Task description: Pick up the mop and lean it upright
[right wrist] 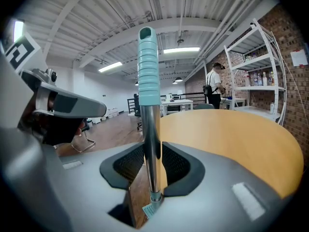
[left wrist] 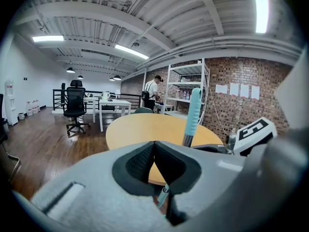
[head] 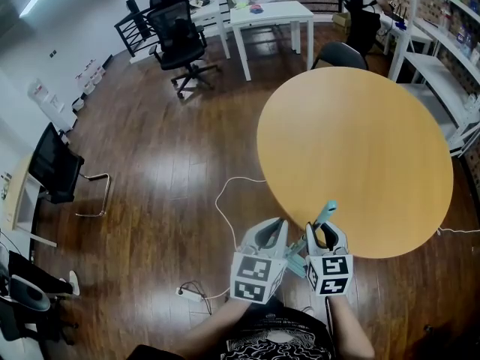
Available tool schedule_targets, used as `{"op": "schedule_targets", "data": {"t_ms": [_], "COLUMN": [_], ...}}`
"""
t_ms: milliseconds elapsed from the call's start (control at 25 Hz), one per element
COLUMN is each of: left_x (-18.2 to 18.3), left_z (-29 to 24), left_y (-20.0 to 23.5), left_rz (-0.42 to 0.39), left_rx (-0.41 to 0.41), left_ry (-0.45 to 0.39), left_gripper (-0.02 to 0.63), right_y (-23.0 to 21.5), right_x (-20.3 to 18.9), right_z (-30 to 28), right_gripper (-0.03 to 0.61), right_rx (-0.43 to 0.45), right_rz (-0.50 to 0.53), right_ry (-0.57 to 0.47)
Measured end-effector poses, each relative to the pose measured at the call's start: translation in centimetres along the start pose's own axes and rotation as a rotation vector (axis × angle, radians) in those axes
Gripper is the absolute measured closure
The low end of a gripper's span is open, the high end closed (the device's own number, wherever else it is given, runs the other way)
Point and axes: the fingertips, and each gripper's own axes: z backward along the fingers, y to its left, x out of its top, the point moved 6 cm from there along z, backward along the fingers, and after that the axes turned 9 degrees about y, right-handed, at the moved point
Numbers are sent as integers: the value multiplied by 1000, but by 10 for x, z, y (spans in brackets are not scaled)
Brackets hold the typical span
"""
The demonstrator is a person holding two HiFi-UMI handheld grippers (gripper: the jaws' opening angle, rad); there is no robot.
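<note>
The mop (right wrist: pixel 150 120) shows steel pole, ribbed teal grip.

One mop (head: pixel 325 213), two tables (head: pixel 360 126) (head: pixel 270 12) (one round)

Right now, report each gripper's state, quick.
Left gripper: shut, nothing between its jaws.
Right gripper: shut on the mop, on its metal pole below the teal grip.

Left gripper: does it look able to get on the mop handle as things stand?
Probably yes. The mop handle stands just right of the left gripper, clamped in the right gripper, with nothing between them. But the left gripper's jaws are together, so they'd have to open first.
</note>
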Motion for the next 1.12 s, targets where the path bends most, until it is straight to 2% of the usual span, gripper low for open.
{"op": "schedule_targets", "data": {"t_ms": [440,800,880,960,1120], "left_x": [-1,-6,-6,-6,-12], "left_z": [2,10,14,18,24], "left_y": [0,-17,-26,-35,-54], "left_rz": [3,19,22,23,36], "left_rx": [17,23,25,26,27], "left_ry": [-1,-15,-22,-27,-37], "left_gripper": [611,611,611,611,611], "right_y": [4,-2,-4,-4,-1], "right_x": [-5,-9,-8,-7,-5], "right_z": [0,21,35,49,74], "right_gripper": [442,442,479,575,575], "right_rx": [15,10,-7,-22,-9], "right_rz": [15,10,15,39,75], "right_ry": [16,5,-5,-18,-47]}}
